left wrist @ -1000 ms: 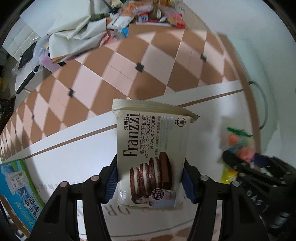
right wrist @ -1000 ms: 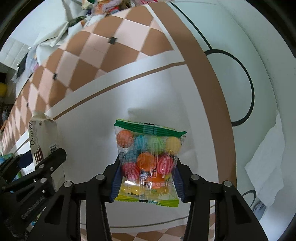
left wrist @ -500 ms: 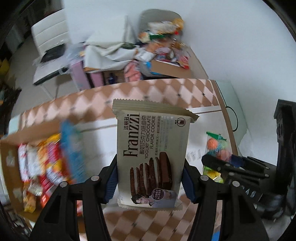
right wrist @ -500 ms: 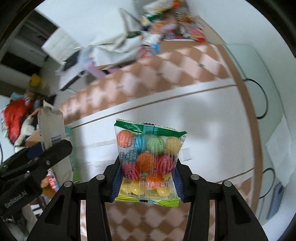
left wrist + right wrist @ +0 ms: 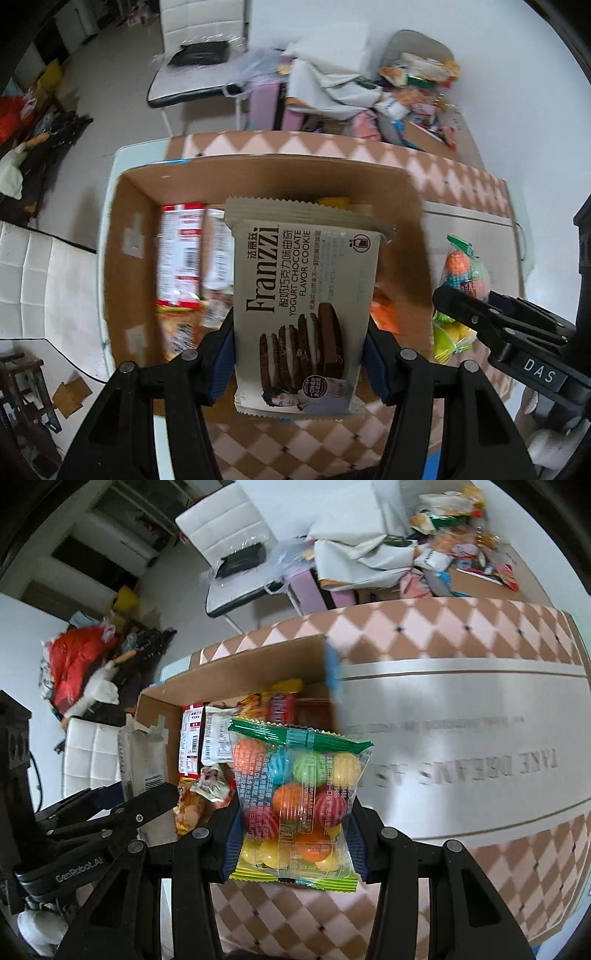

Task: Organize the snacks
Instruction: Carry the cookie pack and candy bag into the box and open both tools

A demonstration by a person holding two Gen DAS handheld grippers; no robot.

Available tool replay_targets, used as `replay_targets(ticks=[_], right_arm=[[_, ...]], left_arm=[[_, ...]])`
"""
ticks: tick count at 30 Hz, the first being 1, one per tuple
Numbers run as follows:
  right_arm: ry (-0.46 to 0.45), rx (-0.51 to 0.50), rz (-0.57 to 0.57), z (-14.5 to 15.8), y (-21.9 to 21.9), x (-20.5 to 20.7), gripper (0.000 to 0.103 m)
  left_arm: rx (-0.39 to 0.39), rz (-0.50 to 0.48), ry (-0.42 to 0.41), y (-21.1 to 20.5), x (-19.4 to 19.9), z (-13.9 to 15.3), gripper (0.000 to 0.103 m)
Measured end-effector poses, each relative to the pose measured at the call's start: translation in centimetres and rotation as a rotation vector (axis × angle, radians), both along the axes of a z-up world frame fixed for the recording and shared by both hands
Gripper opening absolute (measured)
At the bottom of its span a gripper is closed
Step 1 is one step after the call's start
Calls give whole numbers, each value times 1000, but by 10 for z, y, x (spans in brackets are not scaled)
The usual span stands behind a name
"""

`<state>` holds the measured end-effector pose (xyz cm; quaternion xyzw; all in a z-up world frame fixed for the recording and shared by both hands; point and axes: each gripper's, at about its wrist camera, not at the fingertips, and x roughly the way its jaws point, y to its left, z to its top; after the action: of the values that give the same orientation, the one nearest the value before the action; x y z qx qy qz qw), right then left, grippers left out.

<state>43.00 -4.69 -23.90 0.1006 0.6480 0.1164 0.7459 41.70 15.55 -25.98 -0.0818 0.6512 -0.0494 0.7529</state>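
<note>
Now swung over an open cardboard box [image 5: 136, 236], where half a second ago only checkered tablecloth and white table showed beneath. At far left, plain brown corrugated walls patched with tape. Inside, glossy red-and-white snack packets [image 5: 181, 254] lying flat, blurred. Centre, left gripper [image 5: 299, 354] clenched on a Franzzi yogurt chocolate cookie pack [image 5: 306, 295], matte beige rectangle with crimped top edge, held upright above the box. To the right, right gripper [image 5: 291, 845] clamped on a bag of round candies [image 5: 299, 805], clear crinkly plastic with green serrated seals, smooth multicoloured balls inside, held just beside the box's right wall above the pink-and-brown diamond tablecloth [image 5: 498, 635].
</note>
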Motion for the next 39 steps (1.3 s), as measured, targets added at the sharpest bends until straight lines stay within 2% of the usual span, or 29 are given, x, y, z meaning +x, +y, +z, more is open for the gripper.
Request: replay_targets(ticks=[4,11,16,23,24,25,26,27,30,34,39], right_arm=[[29,-61,-5,-23,39,17,50],[74,-144,3,-62,58,63,50],[109,-137,42,-84,81,79,50],[175,-104,55,-118,95,97,51],[191,-99,53,-122,95,99,53],[205,-108,54,-126,95,101,66],[200,-114,55,-126,95,101,86],[181,-126,58,-124,96,102,91],[155,-152,72,-118,98,103,91],[138,-183,76,-108,98,104,91],[122,-218,65,-94,90,90,92]], left_arm=[[-15,28,47,29,19,-26,57],[-28,45,116,46,49,-61,57],[-41,58,177,51,59,-83,58],[-114,80,284,57,66,-112,58],[-117,81,292,57,65,-113,62],[-112,76,290,56,65,-113,65],[-106,71,284,56,65,-112,73],[-90,66,274,55,65,-110,80],[-88,70,255,56,65,-107,86],[-77,58,223,56,64,-98,87],[-10,45,178,55,57,-81,88]])
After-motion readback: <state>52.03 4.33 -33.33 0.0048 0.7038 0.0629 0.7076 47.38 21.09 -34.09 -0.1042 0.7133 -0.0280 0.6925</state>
